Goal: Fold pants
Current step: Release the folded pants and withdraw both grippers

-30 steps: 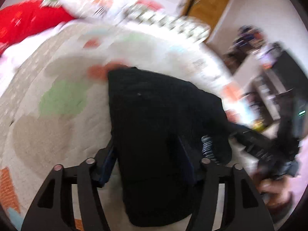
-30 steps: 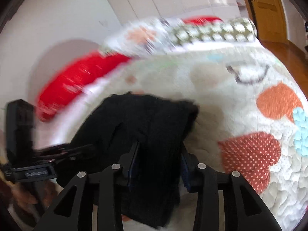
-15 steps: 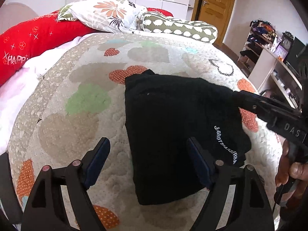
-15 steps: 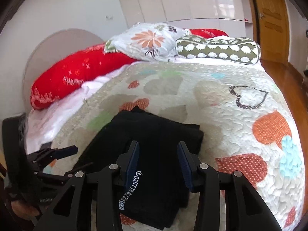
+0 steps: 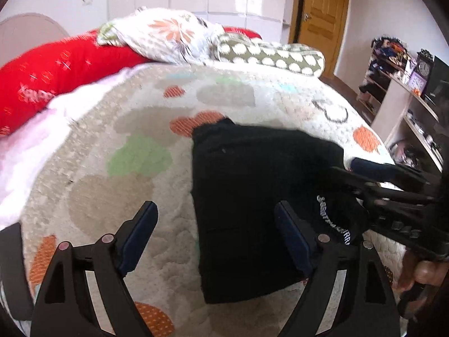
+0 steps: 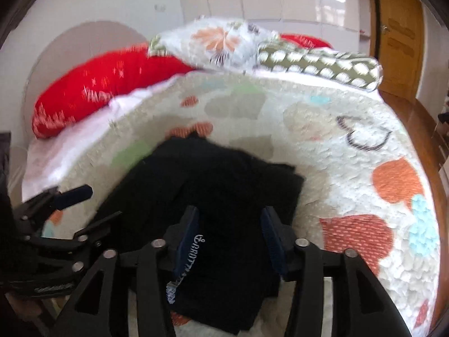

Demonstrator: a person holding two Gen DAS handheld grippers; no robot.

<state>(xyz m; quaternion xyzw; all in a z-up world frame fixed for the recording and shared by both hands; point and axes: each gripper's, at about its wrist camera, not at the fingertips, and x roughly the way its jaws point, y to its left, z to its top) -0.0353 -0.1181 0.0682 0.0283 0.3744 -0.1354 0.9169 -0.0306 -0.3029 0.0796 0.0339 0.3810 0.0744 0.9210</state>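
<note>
Black pants (image 5: 252, 196) lay folded into a compact stack on the heart-print quilt (image 5: 118, 196), near the bed's foot edge. Left claw (image 5: 216, 236) was spread wide, its fingers astride the stack's left edge, gripping nothing. Right claw (image 6: 230, 238) was parted over the waistband lettering (image 6: 190, 255), apparently released. Open quilt lay on all sides; pillows (image 6: 224, 39) sat well apart at the headboard.
</note>
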